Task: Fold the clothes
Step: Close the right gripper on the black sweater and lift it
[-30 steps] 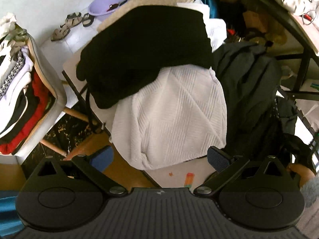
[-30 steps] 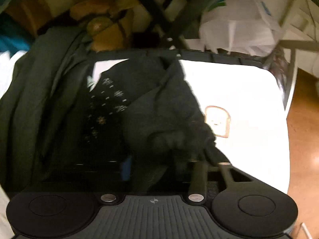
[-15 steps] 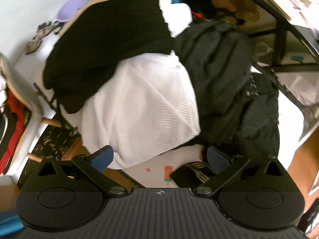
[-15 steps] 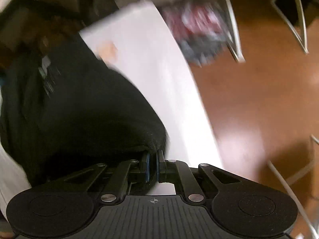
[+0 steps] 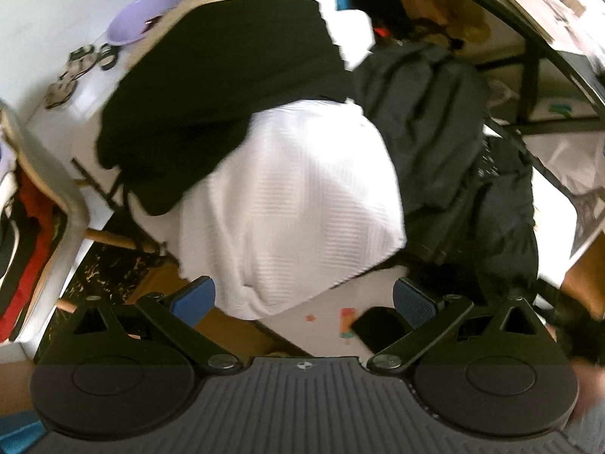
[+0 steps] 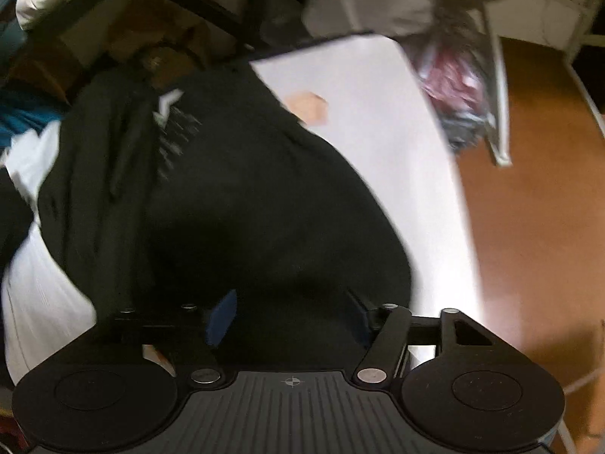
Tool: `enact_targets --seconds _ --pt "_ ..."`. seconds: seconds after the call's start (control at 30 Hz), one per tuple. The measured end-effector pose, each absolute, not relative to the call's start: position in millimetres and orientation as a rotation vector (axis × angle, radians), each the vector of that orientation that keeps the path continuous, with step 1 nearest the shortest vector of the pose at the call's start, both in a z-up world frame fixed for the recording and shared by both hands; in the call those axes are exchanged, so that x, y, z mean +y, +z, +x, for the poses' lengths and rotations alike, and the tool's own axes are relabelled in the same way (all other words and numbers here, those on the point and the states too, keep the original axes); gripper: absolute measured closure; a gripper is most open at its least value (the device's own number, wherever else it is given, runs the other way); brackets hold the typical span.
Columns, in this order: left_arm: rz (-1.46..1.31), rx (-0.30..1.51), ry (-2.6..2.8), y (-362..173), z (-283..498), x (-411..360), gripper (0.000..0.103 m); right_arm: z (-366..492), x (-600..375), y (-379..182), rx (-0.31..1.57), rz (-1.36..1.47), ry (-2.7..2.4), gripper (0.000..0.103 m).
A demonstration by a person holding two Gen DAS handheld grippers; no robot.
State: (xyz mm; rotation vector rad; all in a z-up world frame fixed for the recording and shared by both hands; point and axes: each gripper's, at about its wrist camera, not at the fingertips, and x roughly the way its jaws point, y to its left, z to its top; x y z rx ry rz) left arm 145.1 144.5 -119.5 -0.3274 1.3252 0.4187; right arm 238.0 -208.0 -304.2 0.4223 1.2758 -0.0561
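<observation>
In the left wrist view a pile of clothes covers the white table (image 5: 325, 314). A white ribbed garment (image 5: 302, 204) lies in the middle, a black knit (image 5: 227, 87) sits on top behind it, and a dark grey garment (image 5: 423, 113) is on the right. My left gripper (image 5: 302, 300) hovers open just before the white garment's hem, holding nothing. In the right wrist view a dark printed garment (image 6: 264, 208) lies bunched on the table (image 6: 378, 113). My right gripper (image 6: 293, 319) is open, with the dark cloth lying loose between its fingers.
A chair (image 5: 56, 196) heaped with clothes stands at the left. A purple basin (image 5: 140, 26) and sandals (image 5: 72, 75) lie on the floor behind. A black desk frame (image 5: 529, 75) rises at the right. Beyond the table's right edge are wood floor (image 6: 529, 208) and a stuffed bag (image 6: 453, 87).
My right gripper was shut on the dark garment half a second ago and has opened, leaving the cloth on the table. The left view has shifted slightly, with the gripper still open.
</observation>
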Motion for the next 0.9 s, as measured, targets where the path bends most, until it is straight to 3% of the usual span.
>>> enact_targets --seconds 0.33,0.4,0.43,0.7,0.9 --pt "-0.395 1.354 0.542 -127.3 118.0 181.8 0.001 355.4 -160.2 -377.1 1.341 0.551 -0.125 0.038" --pt "-0.415 1.364 0.537 -130.6 116.7 182.5 0.001 356.3 -150.7 -379.2 1.334 0.455 -0.089 0.067" --pt "-0.419 1.365 0.528 -131.1 117.1 181.9 0.001 350.1 -151.8 -375.5 1.325 0.420 -0.069 0.097" --pt "-0.404 1.352 0.421 -129.8 133.8 165.0 0.001 249.7 -200.1 -336.4 1.315 0.322 -0.033 0.098" --pt "-0.394 1.358 0.297 -133.1 150.3 137.2 0.001 132.5 -255.7 -329.0 1.508 0.357 -0.164 0.099"
